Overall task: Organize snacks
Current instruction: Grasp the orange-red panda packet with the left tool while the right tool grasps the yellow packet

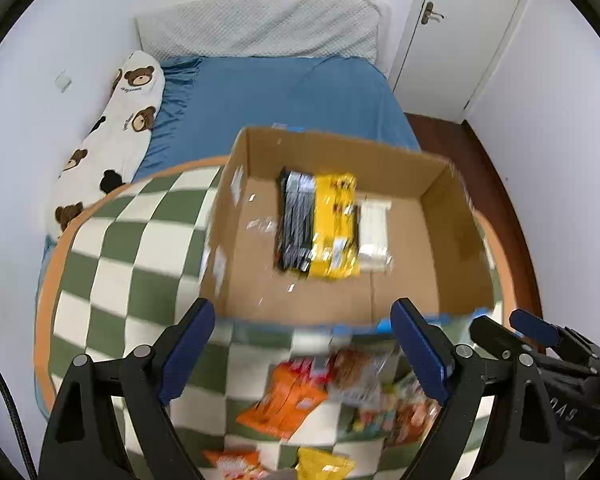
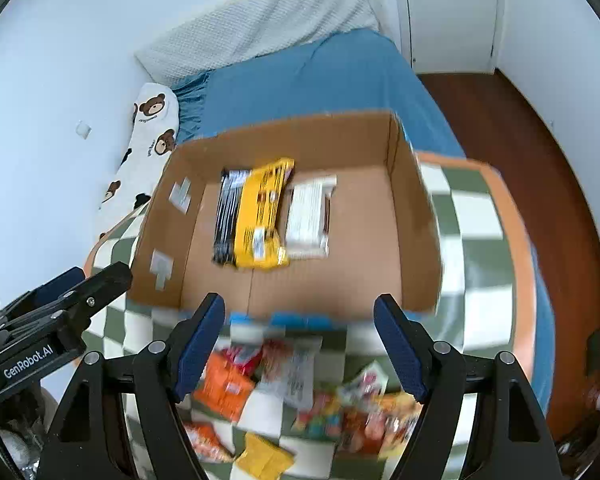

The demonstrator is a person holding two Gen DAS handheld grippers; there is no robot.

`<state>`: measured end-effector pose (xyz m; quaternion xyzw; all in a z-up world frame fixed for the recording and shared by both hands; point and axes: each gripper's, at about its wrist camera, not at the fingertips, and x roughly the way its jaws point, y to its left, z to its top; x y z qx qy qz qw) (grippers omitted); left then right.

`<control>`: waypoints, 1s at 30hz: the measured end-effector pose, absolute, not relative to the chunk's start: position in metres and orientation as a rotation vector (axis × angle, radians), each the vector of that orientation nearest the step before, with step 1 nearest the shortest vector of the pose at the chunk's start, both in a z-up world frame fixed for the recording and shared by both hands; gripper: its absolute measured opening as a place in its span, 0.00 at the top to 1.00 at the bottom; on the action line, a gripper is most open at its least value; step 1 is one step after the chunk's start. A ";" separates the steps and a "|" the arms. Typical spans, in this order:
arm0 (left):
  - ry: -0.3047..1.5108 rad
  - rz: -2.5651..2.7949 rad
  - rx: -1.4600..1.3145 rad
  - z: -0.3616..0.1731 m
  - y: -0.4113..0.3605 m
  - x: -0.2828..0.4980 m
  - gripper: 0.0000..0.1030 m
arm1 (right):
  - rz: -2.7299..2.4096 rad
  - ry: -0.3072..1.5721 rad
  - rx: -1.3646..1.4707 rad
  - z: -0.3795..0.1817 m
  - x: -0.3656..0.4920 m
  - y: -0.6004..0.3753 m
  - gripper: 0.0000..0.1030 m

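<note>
Left tongs (image 1: 304,344) wide open, empty, right tongs (image 2: 300,344) likewise, above snack packets (image 2: 300,392).

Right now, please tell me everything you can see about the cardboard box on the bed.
The cardboard box is plain brown corrugated card, open at the top, with pale label scraps on its left inner wall. It sits upright on a green-and-white checkered blanket over the bed. Three packets lie side by side on its floor: black, yellow and white. Neither gripper touches it.
</note>
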<state>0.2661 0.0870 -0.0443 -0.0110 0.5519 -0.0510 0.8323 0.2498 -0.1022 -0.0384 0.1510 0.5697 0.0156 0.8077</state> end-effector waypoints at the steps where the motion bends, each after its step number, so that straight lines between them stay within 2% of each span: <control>1: 1.176 -0.104 -0.001 -0.050 0.090 0.255 0.12 | 0.034 1.231 0.337 -0.043 0.240 -0.102 0.23; 5: 1.261 -0.101 0.107 -0.088 0.106 0.210 0.12 | 0.042 1.330 0.400 -0.078 0.193 -0.097 0.23; 8: 1.397 -0.098 0.159 -0.136 0.119 0.174 0.12 | 0.032 1.418 0.467 -0.115 0.153 -0.093 0.23; 15: 1.717 0.006 -0.077 -0.247 0.160 0.118 0.13 | 0.053 1.598 0.646 -0.194 0.079 -0.061 0.23; 18: 1.744 0.057 -0.216 -0.271 0.174 0.116 0.14 | 0.059 1.630 0.697 -0.213 0.064 -0.041 0.23; 21: 1.713 0.091 -0.260 -0.276 0.182 0.114 0.41 | 0.054 1.640 0.760 -0.226 0.056 -0.026 0.23; 22: 1.708 0.092 -0.256 -0.276 0.184 0.112 0.46 | 0.053 1.639 0.784 -0.231 0.054 -0.021 0.23; 28: 1.662 0.087 -0.082 -0.269 0.181 0.097 0.47 | 0.003 1.645 0.880 -0.262 0.049 0.006 0.25; 29: 1.664 0.084 -0.068 -0.270 0.181 0.096 0.47 | 0.006 1.654 0.847 -0.264 0.050 0.011 0.29; 30: 1.671 0.081 -0.057 -0.272 0.181 0.095 0.47 | 0.003 1.681 0.783 -0.267 0.050 0.017 0.42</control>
